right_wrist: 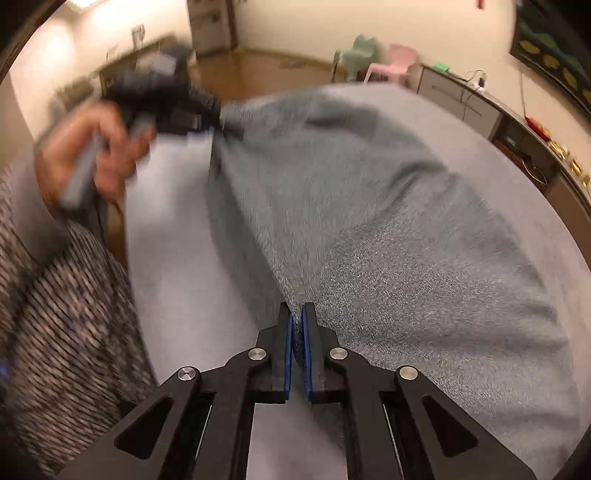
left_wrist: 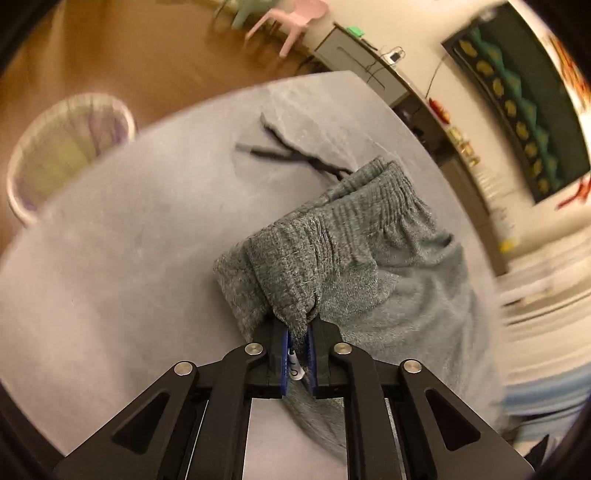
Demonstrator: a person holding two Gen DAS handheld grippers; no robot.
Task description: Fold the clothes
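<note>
1. The grey pants [left_wrist: 354,258] lie on a big round table [left_wrist: 110,258] with a pale grey cover.
2. The left tongs [left_wrist: 298,332] are nearly closed. They pinch a bunch of the pants' stretchy waistband between the blue pads [left_wrist: 284,354]. A small white tag sticks out between the pads.
3. In the left wrist view the waistband runs from the tongs up toward 1 o'clock. The rest of the pants spreads toward 4 o'clock.
4. Dark strings [left_wrist: 280,155] from the pants lie on the table at 12 o'clock, past the waistband.
5. The right tongs [right_wrist: 297,325] are squeezed almost all the way closed. They pinch a thin fold at the edge of the pants [right_wrist: 369,221].
6. In the right wrist view the pants stretch from the right tongs up toward 11 o'clock. There the left tongs [right_wrist: 218,118] hold the other end. That part is blurry.
7. A hand [right_wrist: 99,158] holds the grey handle of the left tongs, at about 10 o'clock in the right wrist view.
8. A sleeve [right_wrist: 55,314] with small dark and light stripes is at 8 o'clock in that view.
9. A round basket [left_wrist: 62,155] stands on the brown floor at 10 o'clock in the left wrist view, beside the table.
10. A pink chair [left_wrist: 291,22] and a green chair [right_wrist: 360,55] stand far off by the wall, near a grey cabinet [right_wrist: 454,92].
</note>
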